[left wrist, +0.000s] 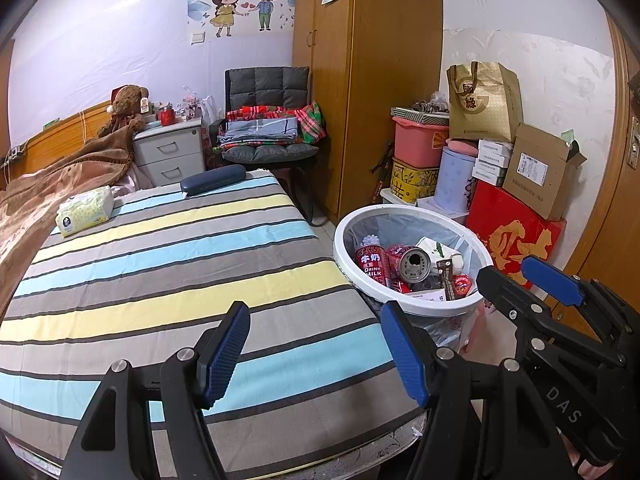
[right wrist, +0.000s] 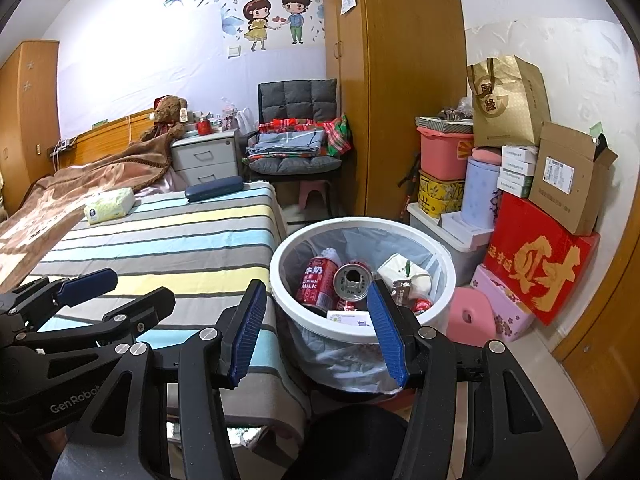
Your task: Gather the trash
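**A:** Start at the left. What lies on the bed (left wrist: 168, 264)?

**B:** A brown blanket (left wrist: 44, 188) is bunched at the far left by the headboard, with a teddy bear (left wrist: 126, 108) sitting above it. On the striped cover there is a tissue pack (left wrist: 85, 210), and further right a dark blue case (left wrist: 213, 179) near the bed's far edge. The stripes nearest the camera are bare.

**A:** And the left claw (left wrist: 316, 354)?

**B:** It hangs over the foot of the bed, its blue pads spread wide with nothing between them.

**A:** What is beyond the bed?

**B:** A grey nightstand (left wrist: 170, 152), then a chair (left wrist: 268, 120) stacked with folded cloth, beside a wooden wardrobe (left wrist: 380, 80).

**A:** Where is the trash?

**B:** In the white trash bin (right wrist: 280, 280) on the floor, just beside the bed's corner. It has a plastic liner and holds a red milk can (right wrist: 318, 284), an opened can (right wrist: 353, 280) lying with its mouth toward the camera, a crumpled white carton (right wrist: 404, 274) and smaller wrappers.

**A:** The right claw (right wrist: 318, 330)?

**B:** Also spread open and empty, hovering over the bin's near rim; one pad sits over the bed's edge, the other over the bin.

**A:** Furthest right?

**B:** Boxes stacked against the wall: a red box (right wrist: 540, 264), a cardboard box (right wrist: 572, 176), and a gold paper bag (right wrist: 506, 100) on top.
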